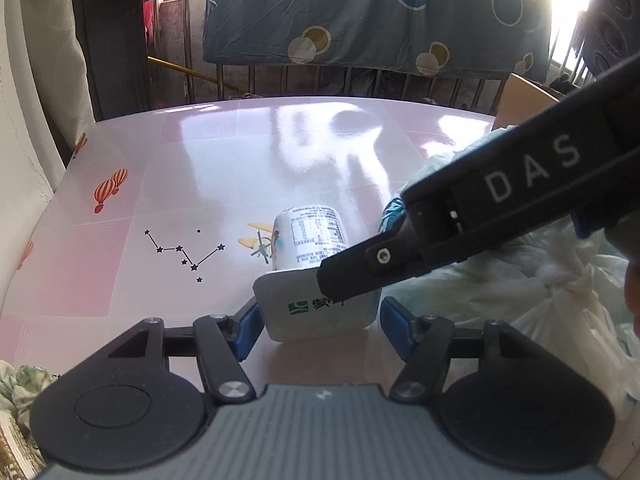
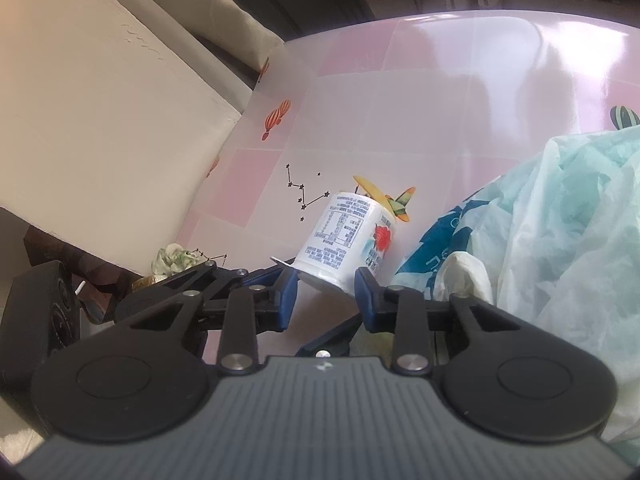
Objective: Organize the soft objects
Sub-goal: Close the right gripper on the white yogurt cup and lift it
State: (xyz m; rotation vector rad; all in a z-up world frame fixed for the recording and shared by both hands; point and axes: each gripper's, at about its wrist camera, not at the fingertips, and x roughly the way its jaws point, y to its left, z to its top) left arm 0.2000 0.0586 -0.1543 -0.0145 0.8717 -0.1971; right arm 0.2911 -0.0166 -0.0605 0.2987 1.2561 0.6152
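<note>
A glossy pink and white checked table fills both views, printed with hot-air balloons, a star pattern and a small plane. Beyond its far edge a blue quilt with circles is hung over a railing. On the right side of the table a heap of pale plastic bags is piled, one with a dark blue print, lying just beside the cup. A white yoghurt cup is seen tipped over on the table, its foil-lidded mouth toward the cameras and its base over the printed plane.

The left gripper is held about halfway open, its blue pads on either side of the cup's lid end; the left pad is close to the rim and the right one stands apart. The right gripper is set narrower around the same end, its pads close against the cup's sides; whether they press cannot be told. In the left view the right gripper's finger crosses in front of the cup and hides part of the lid.
</note>
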